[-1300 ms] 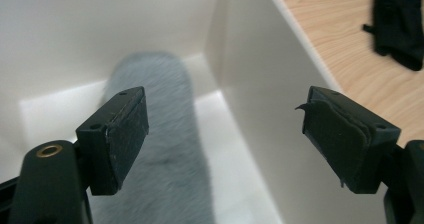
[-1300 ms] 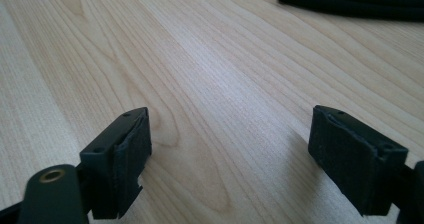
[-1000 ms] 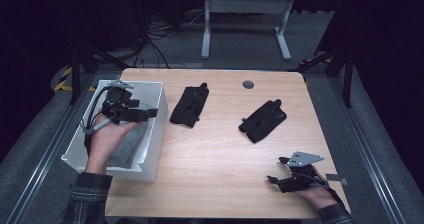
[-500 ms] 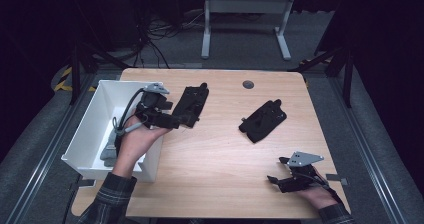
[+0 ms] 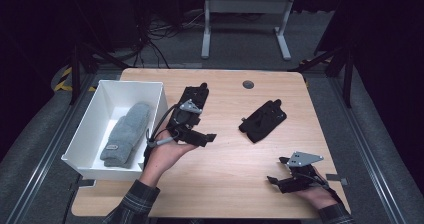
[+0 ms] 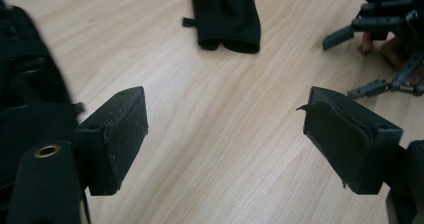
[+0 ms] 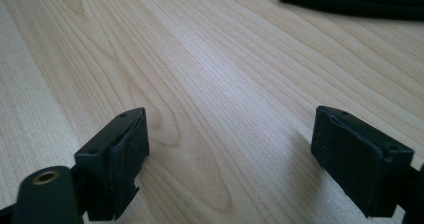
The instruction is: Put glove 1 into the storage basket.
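A pale wood-grain table point(image 5: 230, 159) carries everything. At its left edge sits a white rectangular bin point(image 5: 95, 119) holding a soft grey knit glove point(image 5: 125, 134). Just right of the bin lies a black glove point(image 5: 192, 101), the left gripper point(image 5: 200, 136) over it, jaws spread wide and empty. Another black fabric glove point(image 5: 262, 120) lies mid-table. Near the table's front right corner, the right gripper point(image 5: 277, 171) rests, jaws wide apart, empty. Dark floor surrounds.
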{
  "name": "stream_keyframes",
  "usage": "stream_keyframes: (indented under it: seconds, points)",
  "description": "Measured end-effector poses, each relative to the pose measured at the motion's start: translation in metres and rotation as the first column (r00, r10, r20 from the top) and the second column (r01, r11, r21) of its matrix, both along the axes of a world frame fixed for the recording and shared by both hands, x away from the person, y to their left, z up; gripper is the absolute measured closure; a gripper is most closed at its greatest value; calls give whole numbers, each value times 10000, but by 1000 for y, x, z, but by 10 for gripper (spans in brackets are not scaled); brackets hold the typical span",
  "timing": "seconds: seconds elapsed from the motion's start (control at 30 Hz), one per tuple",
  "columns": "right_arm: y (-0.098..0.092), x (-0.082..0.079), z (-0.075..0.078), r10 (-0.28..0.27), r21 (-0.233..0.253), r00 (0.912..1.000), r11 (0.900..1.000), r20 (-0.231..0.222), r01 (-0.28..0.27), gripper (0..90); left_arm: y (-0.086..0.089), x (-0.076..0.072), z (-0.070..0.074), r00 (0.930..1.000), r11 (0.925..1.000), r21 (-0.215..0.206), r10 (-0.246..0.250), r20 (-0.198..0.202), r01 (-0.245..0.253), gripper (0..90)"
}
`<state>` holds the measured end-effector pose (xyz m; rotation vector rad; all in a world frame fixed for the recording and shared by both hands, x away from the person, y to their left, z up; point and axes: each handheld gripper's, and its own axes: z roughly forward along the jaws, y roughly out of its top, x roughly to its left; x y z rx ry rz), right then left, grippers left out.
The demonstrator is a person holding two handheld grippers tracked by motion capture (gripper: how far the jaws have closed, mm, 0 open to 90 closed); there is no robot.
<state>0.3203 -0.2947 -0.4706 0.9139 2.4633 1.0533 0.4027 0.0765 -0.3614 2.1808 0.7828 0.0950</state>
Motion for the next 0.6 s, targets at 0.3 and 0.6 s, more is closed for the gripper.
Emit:
stream_keyframes:
  seconds: [0.3,0.6]
  points:
    - [0,1,1,72,-44,10000,10000,-49,-72,176,-8,-10,-38,9985,9989,188,-439,330,433,168]
    - [3,5,11,-51,-200,10000,9998,-63,50,400,-4,-21,-76,9985,9955,931,-225,501,178,159]
